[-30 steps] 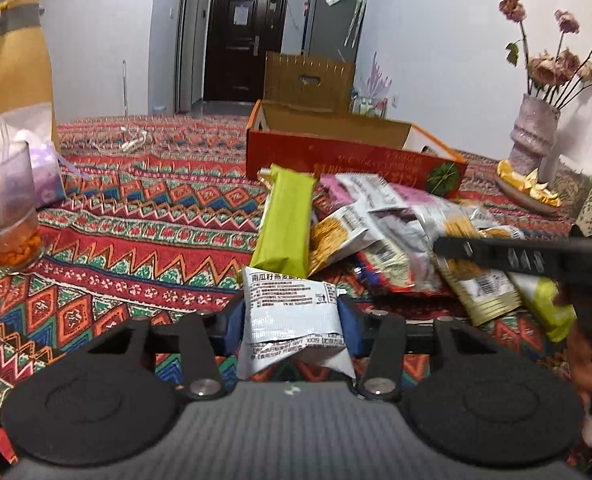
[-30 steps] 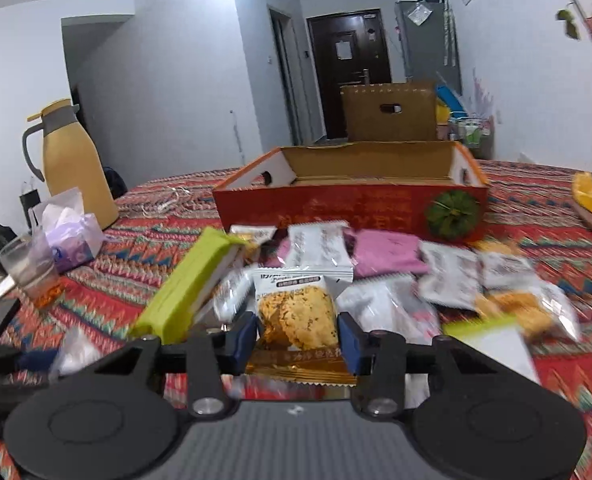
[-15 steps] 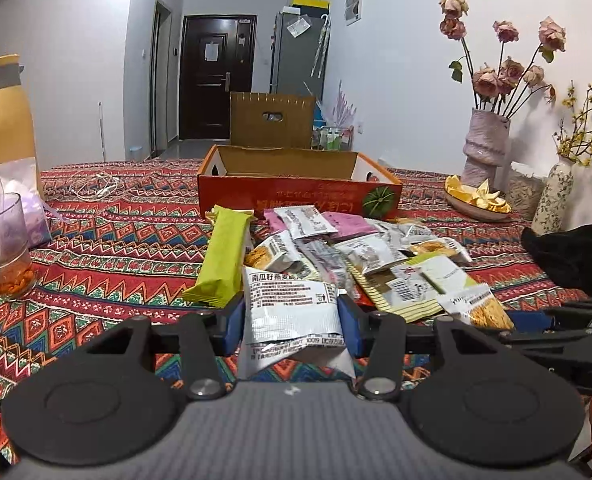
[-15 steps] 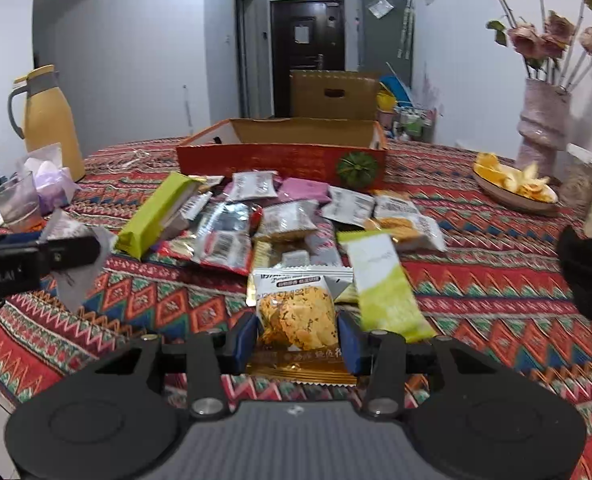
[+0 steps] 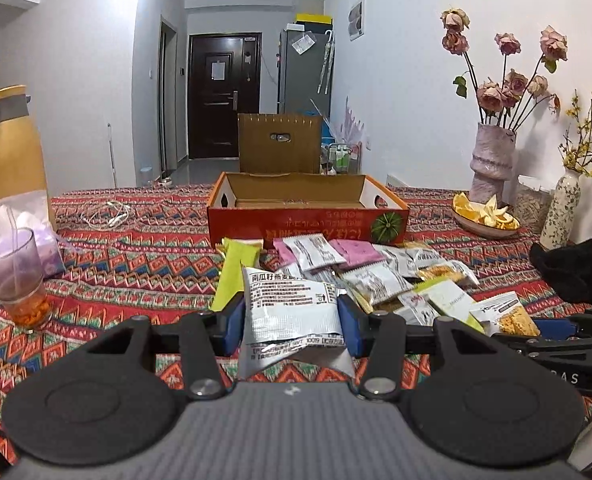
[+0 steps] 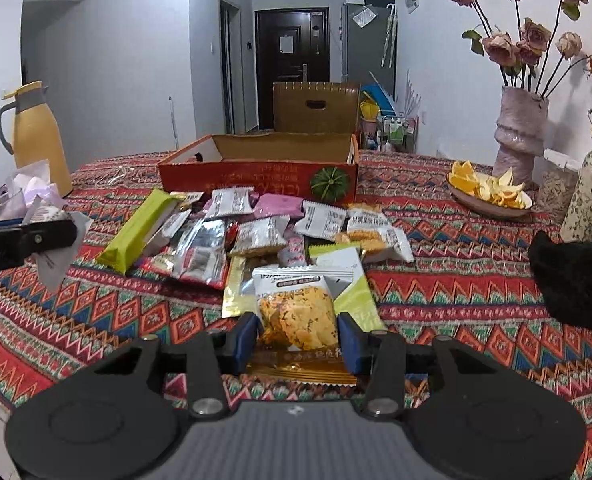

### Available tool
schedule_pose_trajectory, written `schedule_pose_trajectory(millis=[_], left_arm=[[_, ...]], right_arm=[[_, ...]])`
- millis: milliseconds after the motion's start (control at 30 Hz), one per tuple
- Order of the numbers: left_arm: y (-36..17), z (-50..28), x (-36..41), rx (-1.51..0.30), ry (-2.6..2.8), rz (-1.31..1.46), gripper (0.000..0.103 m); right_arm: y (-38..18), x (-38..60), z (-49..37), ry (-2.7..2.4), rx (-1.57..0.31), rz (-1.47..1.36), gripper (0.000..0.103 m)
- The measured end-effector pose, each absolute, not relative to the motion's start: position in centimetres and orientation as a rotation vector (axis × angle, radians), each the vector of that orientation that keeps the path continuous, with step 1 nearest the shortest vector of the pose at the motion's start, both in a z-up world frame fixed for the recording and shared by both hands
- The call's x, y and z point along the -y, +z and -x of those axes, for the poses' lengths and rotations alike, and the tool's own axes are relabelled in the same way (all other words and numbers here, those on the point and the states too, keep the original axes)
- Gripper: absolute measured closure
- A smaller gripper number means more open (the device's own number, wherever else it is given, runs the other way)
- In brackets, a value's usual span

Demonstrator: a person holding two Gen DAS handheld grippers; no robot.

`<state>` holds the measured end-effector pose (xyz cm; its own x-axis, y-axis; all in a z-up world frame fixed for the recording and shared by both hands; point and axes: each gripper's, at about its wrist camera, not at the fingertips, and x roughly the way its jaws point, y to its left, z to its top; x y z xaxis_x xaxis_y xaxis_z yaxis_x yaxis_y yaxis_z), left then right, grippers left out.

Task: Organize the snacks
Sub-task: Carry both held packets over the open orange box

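Both sets of jaws are clamped on snacks: a silver packet (image 5: 292,312) is pinched between the left gripper (image 5: 291,326) pads, and a biscuit packet (image 6: 298,318) with a gold hem is pinched by the right gripper (image 6: 298,340). Each packet is held clear of the pile (image 6: 256,232), which lies on the patterned cloth (image 6: 456,280) just in front of the open red box (image 6: 256,180).

The step in hand is judged to be carrying both packets to the box. The packets should be lifted over the near wall before release, and each grip kept firm, since foil is likely to slip. The grippers should be kept apart so that they are not knocked together above the pile.

Compared with a second ago, both cameras have been drawn back and raised: the pile and box are seen from farther off, and the vase (image 5: 490,160) is now fully in the left view. Neither grip has changed.
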<state>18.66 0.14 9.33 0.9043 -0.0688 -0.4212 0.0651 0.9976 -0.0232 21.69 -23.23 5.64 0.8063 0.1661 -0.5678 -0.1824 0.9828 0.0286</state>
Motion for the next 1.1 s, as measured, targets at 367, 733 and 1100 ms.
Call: schedule_pose_trajectory(millis=[367,733,1100], left_arm=[[11.0,-25.1,-1.6,-0.414,-0.05,-0.004,0.054],[13.2,-35.2,-4.5,-0.432,-0.023,0.039,0.054],[14.6,-47.3,-5.8,-0.446,-0.042,0.062,0.054]], right_arm=[[7.9,23.1,-27.6,0.177,-0.557,0.049,0.06],[10.8,23.0,-37.3,0.187,-0.508,0.098,0.06],[13.1,22.5,-49.6,0.235,-0.499,0.084,0.06]])
